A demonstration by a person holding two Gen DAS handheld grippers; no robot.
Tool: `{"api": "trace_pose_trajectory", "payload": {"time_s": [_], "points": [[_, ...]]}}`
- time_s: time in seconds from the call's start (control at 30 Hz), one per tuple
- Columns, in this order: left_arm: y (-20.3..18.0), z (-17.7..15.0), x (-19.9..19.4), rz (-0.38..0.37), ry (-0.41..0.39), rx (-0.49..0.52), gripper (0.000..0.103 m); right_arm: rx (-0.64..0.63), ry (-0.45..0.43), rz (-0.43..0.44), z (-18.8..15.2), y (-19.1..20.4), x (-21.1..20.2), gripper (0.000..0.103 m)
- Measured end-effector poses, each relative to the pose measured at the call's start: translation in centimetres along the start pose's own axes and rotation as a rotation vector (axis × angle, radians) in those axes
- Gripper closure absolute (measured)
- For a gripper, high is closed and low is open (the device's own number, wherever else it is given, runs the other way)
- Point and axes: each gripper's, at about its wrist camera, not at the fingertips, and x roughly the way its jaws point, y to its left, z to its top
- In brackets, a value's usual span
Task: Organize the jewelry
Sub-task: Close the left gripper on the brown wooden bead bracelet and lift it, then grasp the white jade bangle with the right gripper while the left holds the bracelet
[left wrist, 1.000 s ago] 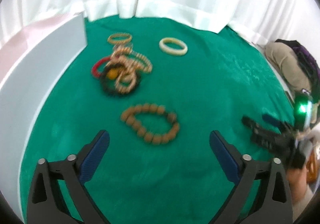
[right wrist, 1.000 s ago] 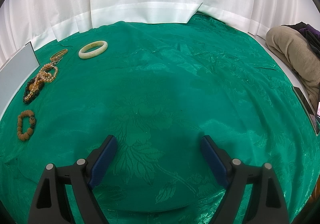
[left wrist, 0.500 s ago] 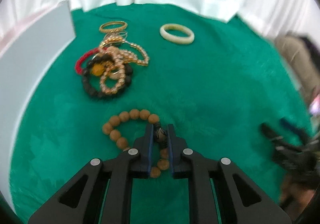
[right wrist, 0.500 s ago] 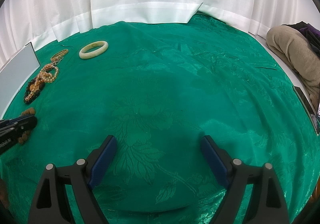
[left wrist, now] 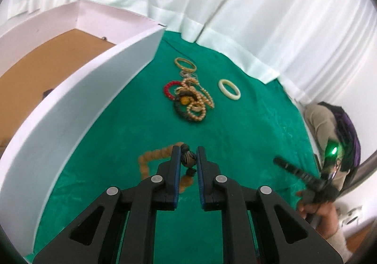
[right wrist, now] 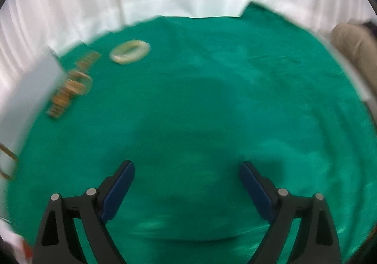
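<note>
A white box (left wrist: pixel 77 98) with a tall curved wall and a brown floor fills the left side of the left wrist view, its near wall rising between the lower centre of the frame and the box's inside. On the green cloth (left wrist: pixel 247 136) past the box's corner, in the upper middle, lies a tangled heap of jewelry (left wrist: pixel 188 98): a red bead ring, dark beads, gold chains and a gold bangle at its far end, with a cream bangle (left wrist: pixel 229 89) lying apart to its right. White curtains (left wrist: pixel 235 4) close off the top of the frame. At the right edge the right gripper (right wrist: pixel 187 181) shows as a dark shape with a green light above it; in its own blurred view its jaws stand wide apart over bare cloth with nothing between them. The left gripper (left wrist: pixel 188 157), low in the centre, is clamped on the wooden bead bracelet (left wrist: pixel 153 160) at its dark striped bead and knot. The bracelet's tan round beads trail in a blurred loop to the left of and below the fingers, just beside the box wall.
</note>
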Motion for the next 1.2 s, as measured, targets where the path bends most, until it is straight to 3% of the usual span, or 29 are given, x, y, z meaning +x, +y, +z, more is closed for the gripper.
{"api": "trace_pose_trajectory", "payload": {"time_s": [0.07,0.1,0.13,0.2,0.27,0.4,0.5,0.6,0.7,0.77,0.8,0.83,0.9,1.07,1.2], "points": [[0.5,-0.2,0.0,-0.005,0.002,-0.012,0.092,-0.011,0.020,0.131,1.6,2.7,0.1,0.011],[0.8,-0.2,0.0,-0.007,0.002,-0.022,0.092,-0.030,0.031,0.176,2.3,3.9,0.4,0.017],[1.2,-0.1,-0.1,-0.012,0.002,-0.033,0.092,-0.058,0.045,0.222,3.2,5.5,0.8,0.033],[1.7,-0.1,-0.2,-0.018,-0.001,-0.049,0.092,-0.119,0.084,0.259,4.9,8.4,2.1,0.046],[2.2,-0.1,-0.6,-0.017,-0.010,-0.053,0.092,-0.162,0.072,0.222,7.2,10.3,3.3,0.053],[2.8,-0.2,-1.2,-0.011,-0.017,-0.060,0.092,-0.178,0.027,0.070,12.1,10.5,6.3,0.053],[3.2,-0.3,-0.9,-0.014,-0.010,-0.067,0.092,-0.271,0.080,0.080,15.2,12.3,9.9,0.053],[3.3,-0.2,-0.5,-0.015,0.002,-0.076,0.092,-0.391,0.127,0.017,16.1,14.9,13.4,0.056],[3.3,0.1,-0.5,-0.021,0.007,-0.081,0.092,-0.415,0.194,-0.027,16.4,15.3,16.3,0.059],[3.3,0.2,-0.6,-0.024,0.007,-0.079,0.092,-0.403,0.231,-0.045,16.3,15.1,17.8,0.074],[3.2,0.3,-0.7,-0.027,0.007,-0.080,0.092,-0.398,0.224,-0.050,16.3,15.0,17.9,0.086],[3.2,0.3,-0.8,-0.032,0.007,-0.082,0.092,-0.382,0.211,-0.028,16.2,14.8,17.5,0.090],[3.1,0.5,-1.2,-0.053,0.008,-0.091,0.092,-0.346,0.185,0.010,16.1,14.4,16.1,0.093],[1.8,1.3,-3.6,-0.132,-0.004,-0.097,0.092,-0.249,0.117,0.201,15.0,13.8,9.9,0.092],[1.2,2.0,-6.8,-0.187,-0.024,-0.103,0.092,-0.254,0.055,0.318,14.0,15.3,4.8,0.092]]}}
